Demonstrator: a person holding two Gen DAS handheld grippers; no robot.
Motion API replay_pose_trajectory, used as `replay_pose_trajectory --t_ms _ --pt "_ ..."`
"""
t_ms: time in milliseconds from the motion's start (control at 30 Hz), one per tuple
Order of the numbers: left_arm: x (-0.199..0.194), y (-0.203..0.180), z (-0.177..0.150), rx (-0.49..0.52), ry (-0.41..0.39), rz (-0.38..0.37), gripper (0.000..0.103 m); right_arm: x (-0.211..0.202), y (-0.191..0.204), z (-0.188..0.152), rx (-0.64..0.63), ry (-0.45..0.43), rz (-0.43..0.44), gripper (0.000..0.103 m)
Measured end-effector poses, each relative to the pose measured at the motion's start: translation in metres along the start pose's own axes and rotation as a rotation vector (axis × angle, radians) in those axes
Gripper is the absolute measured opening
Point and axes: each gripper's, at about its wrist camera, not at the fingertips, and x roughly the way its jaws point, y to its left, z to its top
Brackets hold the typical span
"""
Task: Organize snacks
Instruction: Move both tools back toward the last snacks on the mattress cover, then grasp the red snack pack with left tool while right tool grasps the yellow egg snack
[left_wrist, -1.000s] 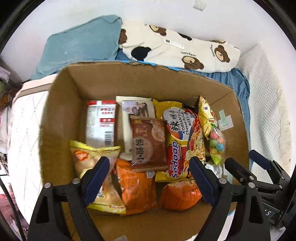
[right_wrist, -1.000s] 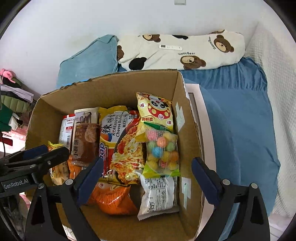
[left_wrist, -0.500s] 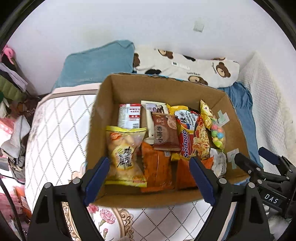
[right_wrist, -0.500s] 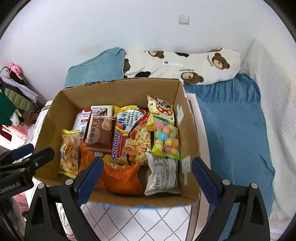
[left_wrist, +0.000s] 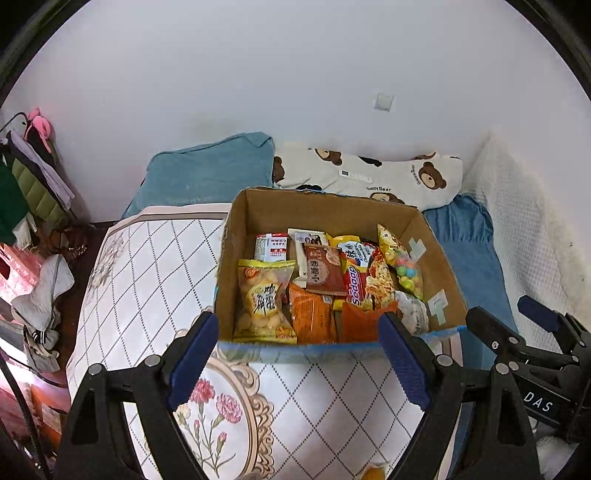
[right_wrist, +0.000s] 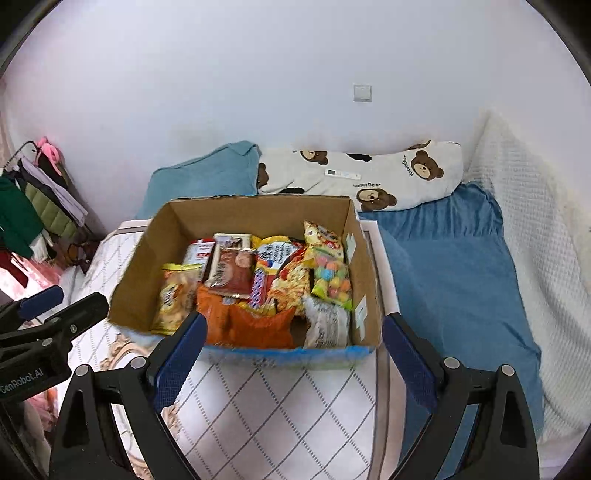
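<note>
An open brown cardboard box (left_wrist: 321, 212) sits on a white quilted bed cover with a dark diamond grid and a pink flower print (left_wrist: 147, 266), its near edge trimmed with blue tape. The box is packed with snacks: a clear yellow-edged bag of pale round puffs (left_wrist: 263, 299) lies against the left wall, two orange foil packets (left_wrist: 314, 315) lie along the front, a dark brown biscuit packet (left_wrist: 323, 269) rests on top in the middle, and a red and yellow Sedaap noodle packet (left_wrist: 360, 277) lies to its right. Against the right wall leans a clear bag of pastel-coloured candy balls (right_wrist: 330, 280), with a white printed packet (right_wrist: 327, 326) in the front right corner. The left hand-held gripper (left_wrist: 297, 363) hangs in front of the box with its blue-padded fingers spread wide and nothing between them. The right hand-held gripper (right_wrist: 295, 363) is likewise released and empty, just short of the box's front edge. Behind the box lie a teal blue pillow (right_wrist: 203, 177) and a white pillow printed with brown bears (right_wrist: 369, 177); a blue blanket (right_wrist: 443, 266) spreads to the right.
</note>
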Motion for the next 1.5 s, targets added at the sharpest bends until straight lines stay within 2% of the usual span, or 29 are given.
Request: replay_pose_trajectory --t_ms 133,267,367,433,533,600,633,733,800,933,967,1033,1100,1200,1300,1433,1500 --pt "-0.010 0.005 -0.022 -0.015 0.015 -0.006 0.088 -0.010 -0.001 -0.023 0.031 0.015 0.024 0.098" --pt "0.002 0.013 -0.062 -0.022 0.093 0.011 0.088 0.004 -0.003 -0.066 0.044 0.104 0.036 0.098" --pt "0.036 0.019 -0.101 -0.024 0.210 0.032 0.088 0.040 -0.002 -0.108 0.043 0.231 0.027 0.098" --pt "0.075 0.024 -0.131 -0.023 0.315 0.058 0.088 0.075 -0.002 -0.135 0.033 0.325 0.009 0.098" --pt "0.121 0.029 -0.161 -0.024 0.424 0.081 0.088 0.129 0.002 -0.167 -0.007 0.440 -0.030 0.098" --pt "0.143 0.032 -0.174 -0.026 0.471 0.091 0.088 0.157 0.005 -0.180 -0.029 0.492 -0.042 0.098" --pt "0.154 0.034 -0.180 -0.036 0.500 0.089 0.088 0.168 0.006 -0.184 -0.043 0.510 -0.040 0.103" --pt "0.168 0.038 -0.188 -0.054 0.525 0.091 0.088 0.190 0.001 -0.189 -0.013 0.550 -0.016 0.103" --pt "0.170 0.040 -0.188 -0.071 0.523 0.077 0.088 0.196 -0.004 -0.189 0.018 0.570 0.007 0.103" --pt "0.160 0.043 -0.183 -0.089 0.516 0.065 0.088 0.201 -0.010 -0.187 -0.011 0.640 0.067 0.103" --pt "0.153 0.047 -0.180 -0.088 0.510 0.060 0.088 0.196 -0.011 -0.184 -0.013 0.646 0.071 0.100" --pt "0.134 0.052 -0.177 -0.075 0.487 0.052 0.088 0.170 -0.012 -0.177 -0.024 0.602 0.088 0.089" --pt "0.113 0.055 -0.176 -0.065 0.469 0.044 0.088 0.138 -0.009 -0.179 -0.043 0.566 0.122 0.089" --pt "0.080 0.063 -0.188 -0.064 0.458 0.032 0.088 0.107 -0.005 -0.198 -0.033 0.570 0.168 0.089" --pt "0.065 0.074 -0.217 -0.104 0.518 0.018 0.088 0.101 -0.006 -0.227 -0.017 0.598 0.151 0.088" --pt "0.077 0.087 -0.264 -0.192 0.664 -0.026 0.088 0.120 -0.009 -0.261 0.026 0.645 0.156 0.071" --pt "0.090 0.089 -0.285 -0.245 0.741 -0.072 0.088 0.124 -0.007 -0.268 0.015 0.627 0.125 0.071"
